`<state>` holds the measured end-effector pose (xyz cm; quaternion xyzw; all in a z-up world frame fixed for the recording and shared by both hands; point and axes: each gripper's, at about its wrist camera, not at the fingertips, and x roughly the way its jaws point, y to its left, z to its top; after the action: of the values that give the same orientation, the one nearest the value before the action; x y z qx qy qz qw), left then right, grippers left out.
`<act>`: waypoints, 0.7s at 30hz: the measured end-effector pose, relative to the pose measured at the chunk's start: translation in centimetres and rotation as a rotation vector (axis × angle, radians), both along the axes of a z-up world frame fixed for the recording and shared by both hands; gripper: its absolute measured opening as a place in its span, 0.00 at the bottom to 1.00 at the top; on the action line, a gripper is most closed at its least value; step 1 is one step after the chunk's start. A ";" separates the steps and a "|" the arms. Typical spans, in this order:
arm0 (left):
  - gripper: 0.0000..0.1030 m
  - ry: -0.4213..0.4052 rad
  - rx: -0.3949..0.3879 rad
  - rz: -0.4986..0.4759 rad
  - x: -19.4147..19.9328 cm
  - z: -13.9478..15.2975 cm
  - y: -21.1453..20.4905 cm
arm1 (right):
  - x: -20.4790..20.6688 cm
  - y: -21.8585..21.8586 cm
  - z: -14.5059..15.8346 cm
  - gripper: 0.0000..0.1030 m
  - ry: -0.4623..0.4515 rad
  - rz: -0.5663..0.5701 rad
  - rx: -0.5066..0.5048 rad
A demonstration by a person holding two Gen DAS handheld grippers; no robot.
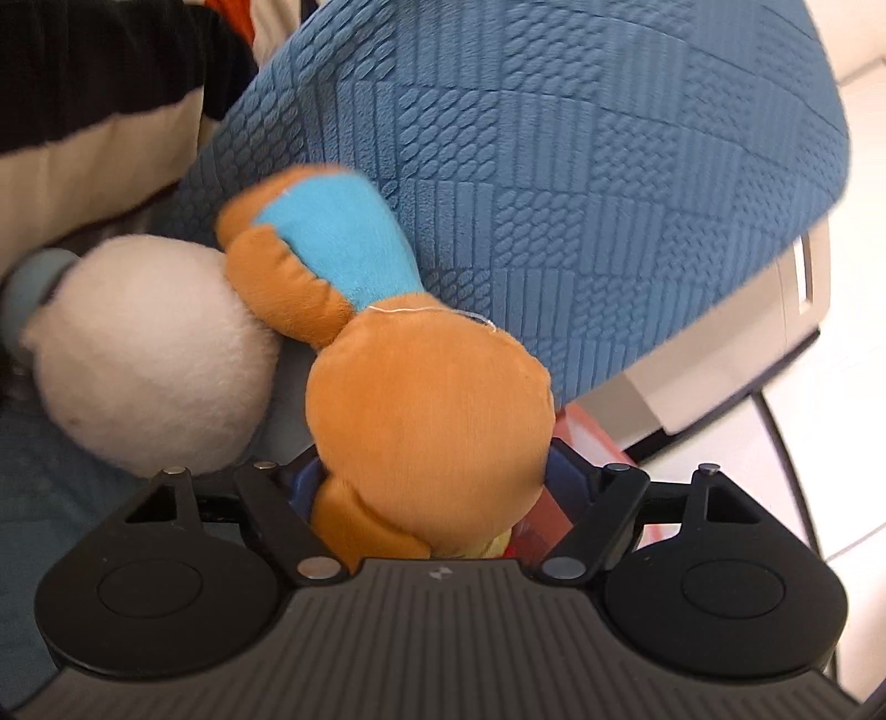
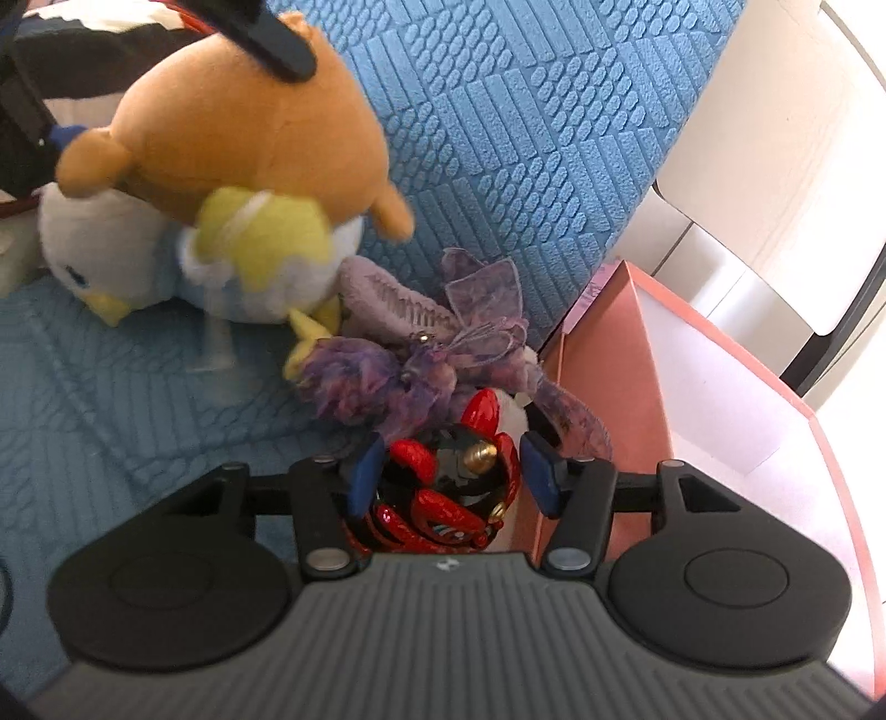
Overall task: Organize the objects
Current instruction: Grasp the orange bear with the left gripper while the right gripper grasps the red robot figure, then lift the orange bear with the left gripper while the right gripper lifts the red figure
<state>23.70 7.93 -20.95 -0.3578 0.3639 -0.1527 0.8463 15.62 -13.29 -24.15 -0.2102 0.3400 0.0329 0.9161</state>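
Note:
An orange plush bear (image 1: 421, 399) in a light blue shirt fills the jaws of my left gripper (image 1: 432, 471), which is shut on its head. In the right wrist view the same bear (image 2: 238, 116) hangs over a white and blue penguin plush (image 2: 111, 249), with a black left finger (image 2: 277, 50) across its top. My right gripper (image 2: 451, 471) stands around a glossy red and black figure (image 2: 443, 498). Its left blue pad touches the figure and a thin gap shows at the right pad. A purple frilly item (image 2: 421, 354) lies just beyond.
A blue textured cover (image 2: 498, 138) spreads under and behind the toys. An open pink box (image 2: 609, 360) with a white inside stands at the right, its corner (image 1: 587, 437) showing behind the bear. A black and cream striped cushion (image 1: 83, 111) sits at the upper left.

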 end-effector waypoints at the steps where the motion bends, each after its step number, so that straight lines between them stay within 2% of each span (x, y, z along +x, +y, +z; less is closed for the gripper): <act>1: 0.80 -0.006 0.024 -0.009 -0.7 0.3 0.0 | -0.5 0.0 0.3 0.55 0.003 0.004 0.009; 7: 0.80 -0.029 0.149 -0.051 -4.8 1.5 -0.2 | -3.2 0.1 1.9 0.55 0.038 0.043 0.047; 10: 0.80 -0.019 0.190 -0.059 -5.7 1.5 -0.2 | -4.6 -0.1 2.2 0.55 0.070 0.061 0.068; 14: 0.80 0.036 0.212 -0.054 -7.1 0.9 -0.3 | -6.1 -0.4 2.5 0.54 0.109 0.058 0.113; 17: 0.80 0.068 0.226 -0.064 -8.4 0.2 -0.7 | -7.2 -0.8 2.7 0.54 0.109 0.058 0.133; 18: 0.80 0.083 0.232 -0.065 -8.8 -0.1 -0.8 | -7.5 -1.0 2.6 0.50 0.102 0.058 0.138; 21: 0.80 0.144 0.251 -0.047 -9.2 -1.0 -1.1 | -7.3 -1.2 2.4 0.50 0.104 0.070 0.152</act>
<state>14.52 6.82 -21.91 -0.2508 0.4480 -0.0996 0.8523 8.33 -14.52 -21.80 -0.1497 0.3761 0.1016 0.9087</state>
